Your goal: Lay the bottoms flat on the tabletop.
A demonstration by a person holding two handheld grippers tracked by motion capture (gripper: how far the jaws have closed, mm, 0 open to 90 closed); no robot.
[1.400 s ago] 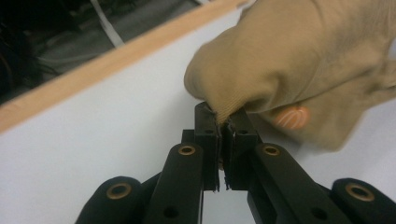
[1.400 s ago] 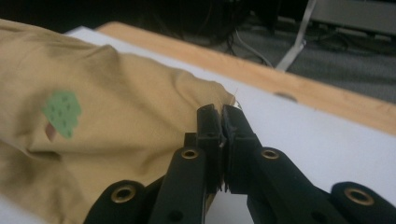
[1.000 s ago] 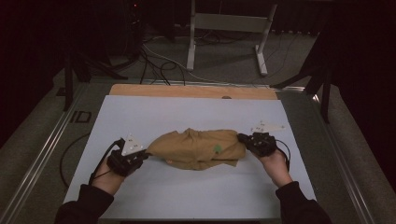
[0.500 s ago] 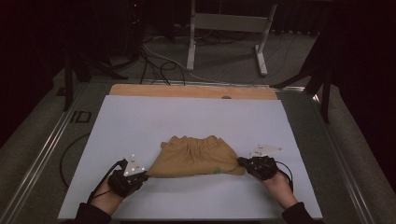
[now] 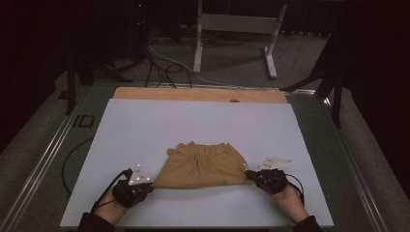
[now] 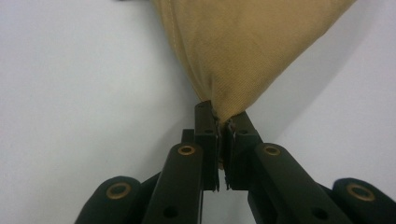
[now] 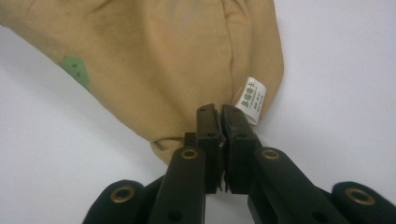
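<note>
Left gripper [image 5: 145,186] clamped on the near-left corner of the tan shorts [image 5: 202,165]; right gripper [image 5: 251,176] pinched on the near-right corner beside the white care label [image 7: 252,99]. Over the last second both hands dropped and pulled toward the near edge, so the garment went from a bunched lump mid-sheet to lying spread on the white table sheet [image 5: 193,121], gathered waistband on the far side. Likely reading: flattening is about done; release, then folding, comes next.

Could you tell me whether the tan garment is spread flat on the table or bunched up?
Mostly spread: the tan garment lies flat on the white table, its near corners pinched by the left gripper and right gripper.
</note>
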